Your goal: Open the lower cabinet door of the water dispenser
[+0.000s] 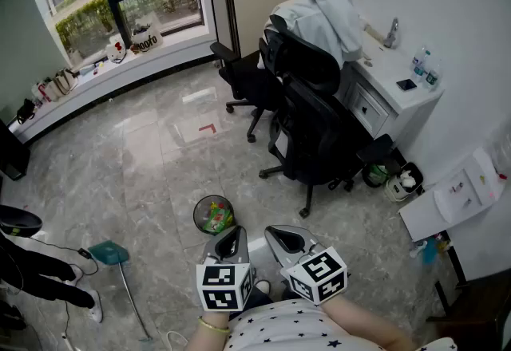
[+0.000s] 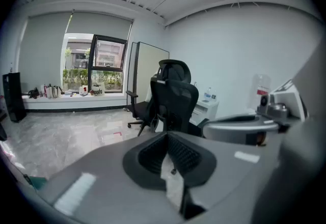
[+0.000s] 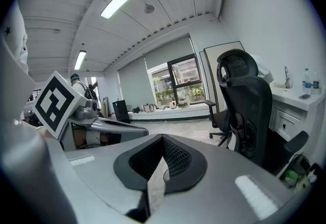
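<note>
The left hand-held gripper (image 1: 231,239) and the right hand-held gripper (image 1: 286,238) are side by side, close in front of the person's body. Both point forward and slightly down. In each gripper view the two jaws meet at the tips, closed with nothing between them.

On the floor just ahead of them is a small bin (image 1: 213,215) with litter in it. A dustpan (image 1: 108,252) lies further left. Beyond the bin are two black chairs (image 1: 319,126), the far one draped with a pale jacket (image 1: 319,18). They are pushed up against a white counter (image 1: 391,78) that carries bottles (image 1: 423,66).

The dispenser (image 1: 459,190), a white unit, stands by the right wall, just past the counter's near end and well apart from both grippers. Its lower door cannot be made out from above.
</note>
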Demonstrator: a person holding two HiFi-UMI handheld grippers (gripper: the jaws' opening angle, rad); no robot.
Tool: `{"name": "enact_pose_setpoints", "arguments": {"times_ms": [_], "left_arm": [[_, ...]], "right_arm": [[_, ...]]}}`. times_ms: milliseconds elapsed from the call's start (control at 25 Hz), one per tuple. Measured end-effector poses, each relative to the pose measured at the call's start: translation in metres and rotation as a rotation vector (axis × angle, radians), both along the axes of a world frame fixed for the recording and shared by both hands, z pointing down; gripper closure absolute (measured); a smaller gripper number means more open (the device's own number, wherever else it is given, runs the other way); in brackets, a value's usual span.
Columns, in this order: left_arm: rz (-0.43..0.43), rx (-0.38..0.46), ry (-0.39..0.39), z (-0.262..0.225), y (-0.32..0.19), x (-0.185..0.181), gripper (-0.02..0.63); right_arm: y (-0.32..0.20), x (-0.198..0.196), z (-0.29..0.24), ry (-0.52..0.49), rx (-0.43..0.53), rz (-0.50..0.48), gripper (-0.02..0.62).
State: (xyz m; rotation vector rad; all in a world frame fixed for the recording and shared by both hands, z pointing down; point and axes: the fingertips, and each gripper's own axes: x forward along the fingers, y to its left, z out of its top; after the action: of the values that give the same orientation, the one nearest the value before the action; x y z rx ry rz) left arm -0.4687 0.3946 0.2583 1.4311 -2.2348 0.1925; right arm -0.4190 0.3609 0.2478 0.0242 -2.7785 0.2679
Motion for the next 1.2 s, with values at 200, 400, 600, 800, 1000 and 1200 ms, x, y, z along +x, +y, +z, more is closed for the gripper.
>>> {"name": "enact_pose_setpoints", "arguments": {"times_ms": [200,400,600,800,1000,1200], "left_arm": [[0.063,-0.005,-0.003,0.003,-0.009,-0.003,0.600],[0.223,-0.007,-0.002,0.010,-0.039,0.008,0.600],[0.411,-0.011,0.009,0.023,-0.076,0.041,0.600],[0.581,-0.040,0.039,0.033,-0.120,0.087,0.600],[0.700,-0.058,0.035,0.040,-0.175,0.142,0.600],[0.771,-0.077,0.021,0.050,-0.245,0.218,0.600]], "right_arm": [[-0.006,-0.005,0.003,0.013,0.018,0.043,0.597],[-0.027,0.006,0.014,0.035,0.019,0.174,0.597],[-0.052,0.041,0.031,0.063,-0.010,0.340,0.597],[-0.084,0.092,0.047,0.107,-0.053,0.504,0.597],[-0.132,0.148,0.053,0.106,-0.071,0.623,0.597],[-0.202,0.221,0.057,0.088,-0.077,0.690,0.597]]}}
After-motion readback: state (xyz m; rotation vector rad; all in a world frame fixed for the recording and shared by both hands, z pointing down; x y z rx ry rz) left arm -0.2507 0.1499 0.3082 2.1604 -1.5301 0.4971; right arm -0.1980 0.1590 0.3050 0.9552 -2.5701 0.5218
